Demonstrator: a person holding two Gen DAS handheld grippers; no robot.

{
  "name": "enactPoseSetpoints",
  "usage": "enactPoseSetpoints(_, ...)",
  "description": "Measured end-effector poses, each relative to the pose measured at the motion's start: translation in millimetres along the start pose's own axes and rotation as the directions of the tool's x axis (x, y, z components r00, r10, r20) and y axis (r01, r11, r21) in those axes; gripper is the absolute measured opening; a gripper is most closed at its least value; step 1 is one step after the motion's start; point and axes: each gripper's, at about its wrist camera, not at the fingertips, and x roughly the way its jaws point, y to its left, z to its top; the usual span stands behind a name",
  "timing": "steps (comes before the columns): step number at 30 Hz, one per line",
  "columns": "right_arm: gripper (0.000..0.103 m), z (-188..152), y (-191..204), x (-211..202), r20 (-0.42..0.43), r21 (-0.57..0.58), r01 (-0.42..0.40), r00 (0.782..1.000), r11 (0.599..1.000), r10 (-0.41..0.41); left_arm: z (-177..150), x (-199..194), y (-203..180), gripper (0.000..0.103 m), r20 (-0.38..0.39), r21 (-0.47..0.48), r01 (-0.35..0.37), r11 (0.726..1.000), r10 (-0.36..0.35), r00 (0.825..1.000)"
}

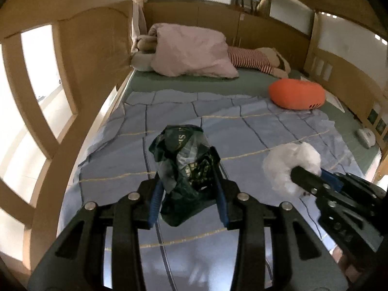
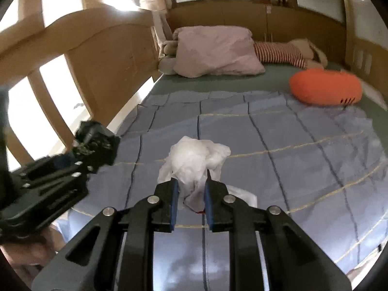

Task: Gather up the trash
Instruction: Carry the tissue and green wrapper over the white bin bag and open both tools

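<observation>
Blue checked bedspread, left tongs gripping dark wrapper, right tongs gripping white bag

Before me: a blue checked blanket over a green sheet, a pink pillow, an orange cushion, a striped plush toy, and a wooden headboard.

The pink pillow hides most of a grey plush toy.

Black hinged left gripper and right gripper, silver rivets behind blue-padded fingers, slotted black arms farther back.
</observation>
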Motion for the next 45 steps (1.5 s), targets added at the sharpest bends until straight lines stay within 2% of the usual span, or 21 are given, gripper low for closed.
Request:
enactPoseSetpoints(3,0.019,-4,6,-5,0.041,-0.017,0.012,0.999,1.0,-0.011,-1,-8,-5,0.039,0.022,0.011,0.014,1.0,-0.015,1.0)
enactPoseSetpoints(9,0.019,-9,4,-5,0.035,-0.023,0.053,0.998,0.998,-0.052,-5,-12,-7,0.039,0.023,0.009,0.031,0.999,-0.031,0.999)
enactPoseSetpoints(25,0.019,-8,-4,-1,0.029,-0.019,0.069,0.997,0.997,-0.068,-5,2,-4,0.039,-0.005,0.007,0.023,1.0,-0.023,1.0)
enactPoseSetpoints(28,0.019,-7,-8,-2,0.03,-0.008,0.073,0.997,0.997,-0.072,-5,8,-5,0.039,-0.017,0.005,0.018,1.0,-0.018,1.0)
enactPoseSetpoints(32,0.019,-6,-24,-11,0.051,0.05,0.061,0.997,0.997,-0.064,-5,14,-9,0.039,-0.028,0.007,0.052,0.999,-0.052,0.998)
enactPoseSetpoints(35,0.019,-10,-56,-45,0.096,0.16,0.035,0.994,0.987,-0.051,-7,15,-14,0.039,-0.031,0.012,0.086,0.996,-0.086,0.996)
enactPoseSetpoints(39,0.019,-32,-97,-100,0.123,0.199,0.096,0.985,0.975,-0.122,-10,10,-28,0.039,-0.024,0.051,0.135,0.99,-0.134,0.991)
enactPoseSetpoints(42,0.02,-60,-139,-148,0.103,0.23,0.2,0.968,0.953,-0.228,-13,8,-45,0.039,-0.038,0.083,0.191,0.978,-0.189,0.981)
enactPoseSetpoints(43,0.02,-75,-154,-166,0.084,0.244,0.253,0.956,0.936,-0.281,-13,7,-51,0.039,-0.043,0.092,0.212,0.973,-0.208,0.977)
enactPoseSetpoints(45,0.022,-106,-181,-191,0.025,0.273,0.348,0.93,0.897,-0.368,-14,1,-76,0.039,-0.063,0.131,0.288,0.949,-0.282,0.957)
